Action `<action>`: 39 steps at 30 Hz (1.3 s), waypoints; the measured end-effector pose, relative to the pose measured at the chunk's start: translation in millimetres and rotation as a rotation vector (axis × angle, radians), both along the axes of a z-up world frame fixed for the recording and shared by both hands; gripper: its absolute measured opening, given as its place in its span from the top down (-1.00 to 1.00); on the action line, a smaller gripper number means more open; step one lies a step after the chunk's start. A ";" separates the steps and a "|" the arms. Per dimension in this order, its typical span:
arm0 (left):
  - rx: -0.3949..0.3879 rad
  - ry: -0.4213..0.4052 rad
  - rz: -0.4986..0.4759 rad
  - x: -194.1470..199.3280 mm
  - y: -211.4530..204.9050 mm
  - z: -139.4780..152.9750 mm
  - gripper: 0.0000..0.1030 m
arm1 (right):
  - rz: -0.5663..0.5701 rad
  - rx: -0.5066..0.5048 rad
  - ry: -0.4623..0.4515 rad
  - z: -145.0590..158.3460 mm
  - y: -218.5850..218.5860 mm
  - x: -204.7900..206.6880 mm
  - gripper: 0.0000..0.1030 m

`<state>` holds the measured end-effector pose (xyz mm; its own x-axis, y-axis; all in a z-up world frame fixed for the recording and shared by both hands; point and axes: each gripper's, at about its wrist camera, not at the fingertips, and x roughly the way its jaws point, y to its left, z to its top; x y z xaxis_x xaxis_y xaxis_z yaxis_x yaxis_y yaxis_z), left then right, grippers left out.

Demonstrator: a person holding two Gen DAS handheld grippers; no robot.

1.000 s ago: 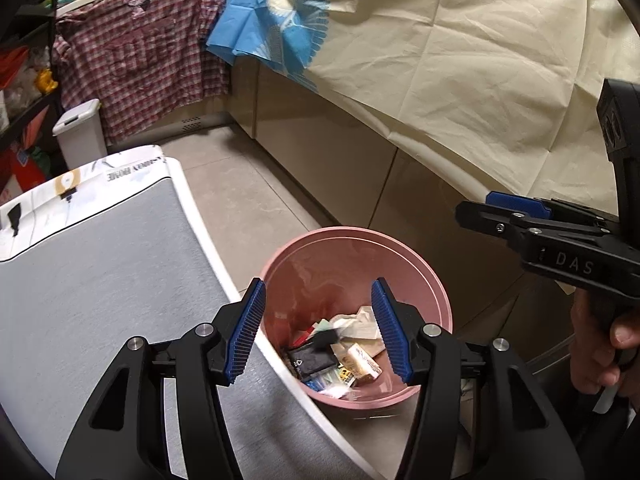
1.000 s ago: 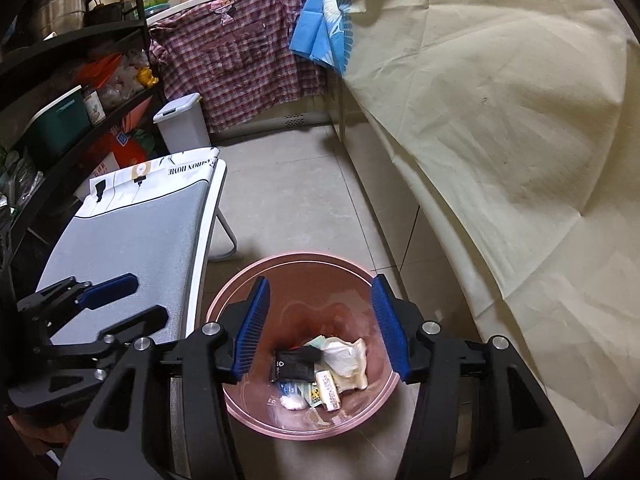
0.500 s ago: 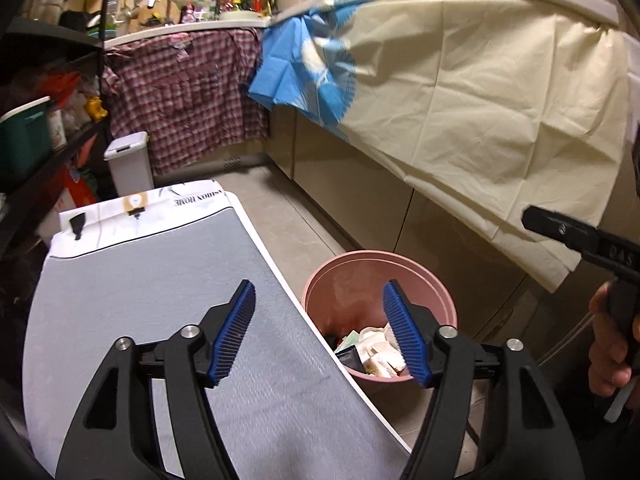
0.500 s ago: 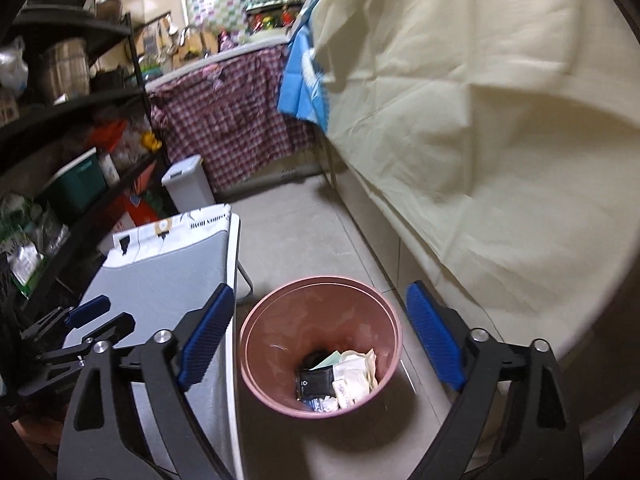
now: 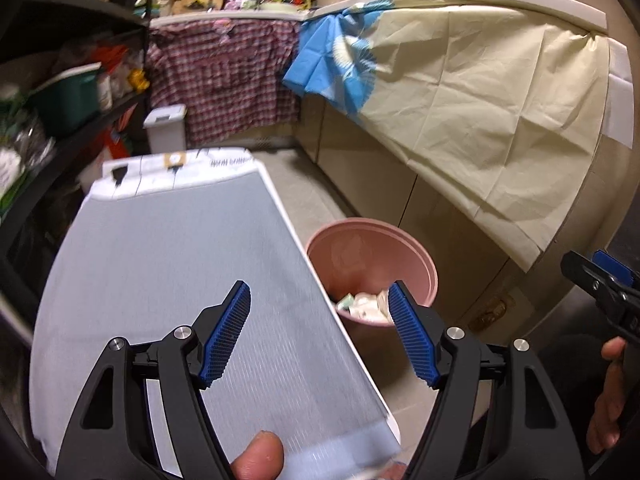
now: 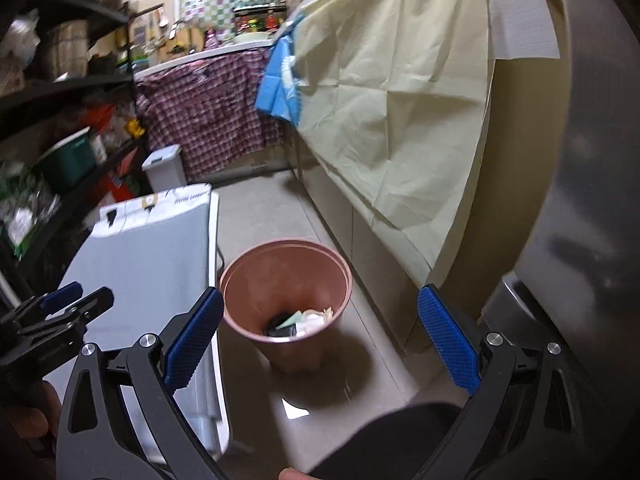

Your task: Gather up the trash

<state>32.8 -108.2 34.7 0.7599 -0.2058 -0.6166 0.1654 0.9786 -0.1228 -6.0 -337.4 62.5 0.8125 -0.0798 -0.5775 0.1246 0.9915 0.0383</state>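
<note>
Left claw spread wide, empty, above the near end of the grey padded surface. Right claw also wide, empty. Round pink plastic bin sits on the floor right of the surface; crumpled paper and wrapper trash lies at its bottom, likely positioned for easy drops.

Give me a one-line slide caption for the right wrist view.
Open right tool above the floor, facing a pink bin holding trash, beside a grey board.
</note>
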 end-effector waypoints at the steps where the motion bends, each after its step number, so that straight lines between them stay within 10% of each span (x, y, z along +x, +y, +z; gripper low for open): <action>1: -0.002 0.009 0.006 -3.6 -0.5 -2.3 -0.36 | 0.015 -0.012 0.000 -1.0 2.0 -5.8 -0.86; 39: 0.053 -0.028 0.037 -39.7 -7.0 -2.3 -0.36 | 0.037 -0.089 -0.004 -10.5 23.3 -4.5 -0.86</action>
<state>-6.9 -115.2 32.4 0.7837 -0.1447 -0.6040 0.1315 0.9891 -0.0664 -10.6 -314.1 52.0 0.8180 -0.1005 -0.5664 0.0875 0.9949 -0.0503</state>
